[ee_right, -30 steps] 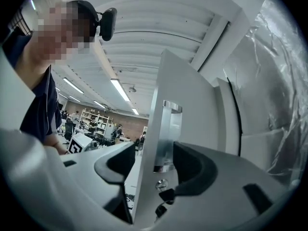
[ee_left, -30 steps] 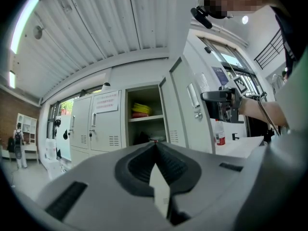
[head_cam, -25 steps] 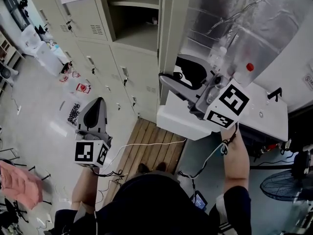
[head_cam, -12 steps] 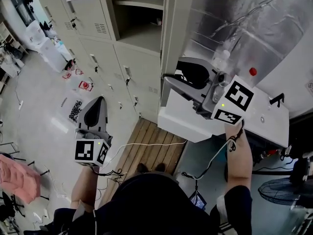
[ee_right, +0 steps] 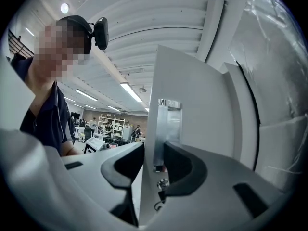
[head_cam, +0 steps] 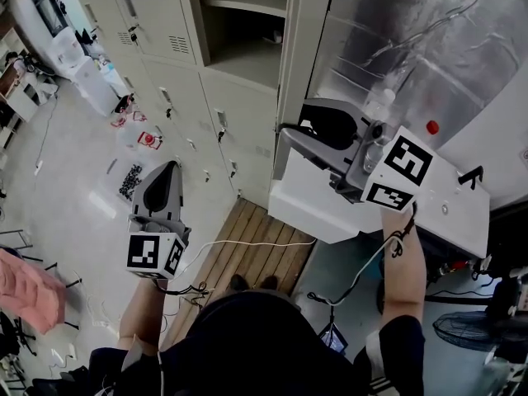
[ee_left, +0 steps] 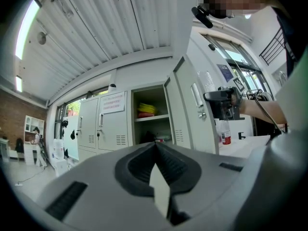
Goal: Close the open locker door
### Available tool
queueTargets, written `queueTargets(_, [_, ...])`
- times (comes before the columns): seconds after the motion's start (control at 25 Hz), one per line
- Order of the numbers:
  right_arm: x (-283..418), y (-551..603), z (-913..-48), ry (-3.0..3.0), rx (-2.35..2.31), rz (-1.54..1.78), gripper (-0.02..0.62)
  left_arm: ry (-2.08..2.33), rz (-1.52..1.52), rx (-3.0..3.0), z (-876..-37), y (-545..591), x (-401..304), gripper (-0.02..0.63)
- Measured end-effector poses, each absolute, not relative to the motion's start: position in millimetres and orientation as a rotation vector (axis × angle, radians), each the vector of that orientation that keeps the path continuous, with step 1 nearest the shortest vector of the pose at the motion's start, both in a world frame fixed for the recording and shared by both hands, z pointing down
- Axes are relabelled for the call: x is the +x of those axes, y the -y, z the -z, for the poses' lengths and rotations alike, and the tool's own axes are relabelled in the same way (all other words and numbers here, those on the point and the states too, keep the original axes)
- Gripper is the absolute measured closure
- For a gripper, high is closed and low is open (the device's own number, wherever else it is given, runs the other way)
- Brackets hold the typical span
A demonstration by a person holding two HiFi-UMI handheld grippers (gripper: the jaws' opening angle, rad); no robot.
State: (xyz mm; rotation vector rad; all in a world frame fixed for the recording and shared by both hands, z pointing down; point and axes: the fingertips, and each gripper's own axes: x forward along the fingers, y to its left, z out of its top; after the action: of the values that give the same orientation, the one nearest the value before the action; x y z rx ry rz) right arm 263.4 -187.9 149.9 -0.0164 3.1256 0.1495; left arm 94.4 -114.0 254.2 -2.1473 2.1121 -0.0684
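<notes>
The locker door [head_cam: 304,48] stands swung out at about one o'clock from the person, edge-on toward them, with the open compartment [head_cam: 239,31] it belongs to at twelve o'clock. It is a thin sheet-metal panel, stiff and light. I'd expect it to swing freely on its hinges, though the painted faces look smooth enough to slip under a loose pinch. The free edge by the metal handle [ee_right: 168,124] seems the sensible hold, being farthest from the hinges and giving the most leverage. The right gripper [head_cam: 290,120] is already there. Its jaws have just been closing, they straddle that free edge, and the pads [ee_right: 180,165] look pressed to both faces beside the handle, so it grips the door rather than standing loose around it. The left gripper [head_cam: 167,176] hangs out at about nine o'clock, well apart from the lockers, its jaws brought fully together with nothing in them. From here the door should need only a steady sideways swing toward the compartment.
</notes>
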Motion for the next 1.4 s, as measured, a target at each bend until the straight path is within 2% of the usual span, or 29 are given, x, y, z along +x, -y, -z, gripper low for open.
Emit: queueTargets(1.4, [197, 185, -150, -3.110, -0.213, -0.157, 0.474, -2.201, 0.102, -2.006, -253, 100, 73, 0.603])
